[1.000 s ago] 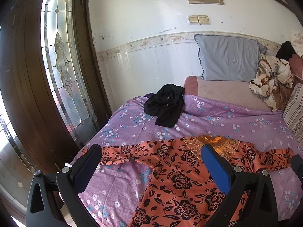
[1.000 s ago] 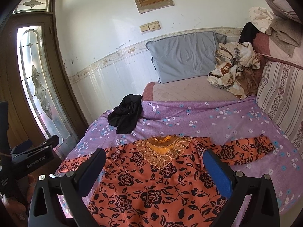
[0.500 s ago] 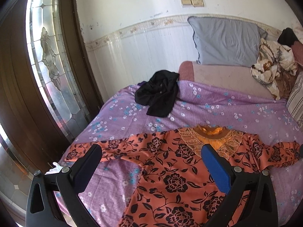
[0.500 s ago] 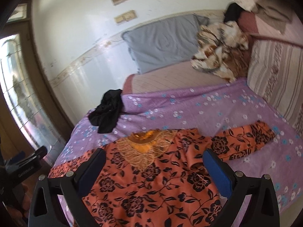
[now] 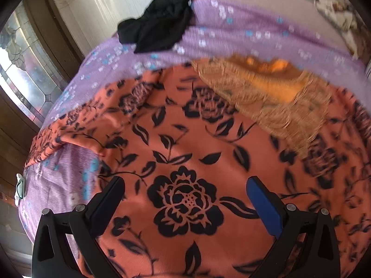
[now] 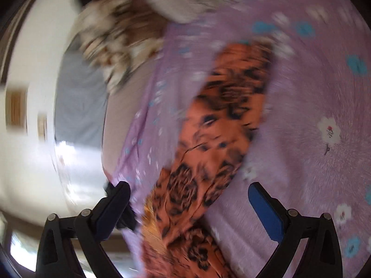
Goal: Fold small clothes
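Note:
An orange top with black flowers [image 5: 185, 153] lies spread flat on the purple floral bedsheet [image 5: 231, 34]. Its gold lace collar [image 5: 266, 92] points to the far side. My left gripper [image 5: 185, 185] is open and empty, just above the top's chest, left of the collar. Its left sleeve [image 5: 76, 125] runs to the bed's left edge. In the blurred, rolled right wrist view, my right gripper [image 6: 187, 191] is open and empty over the top's right sleeve [image 6: 222, 120], which lies between its fingers.
A crumpled black garment [image 5: 160, 30] lies on the far left of the bed. A patterned blanket heap [image 5: 338, 14] and a grey pillow [image 6: 78, 106] sit at the head. A glass-panelled wooden door [image 5: 25, 74] stands left of the bed.
Both grippers have dropped close to the top. The left one moved forward over its chest. The right one swung right, rolled sideways, and now hovers over the right sleeve.

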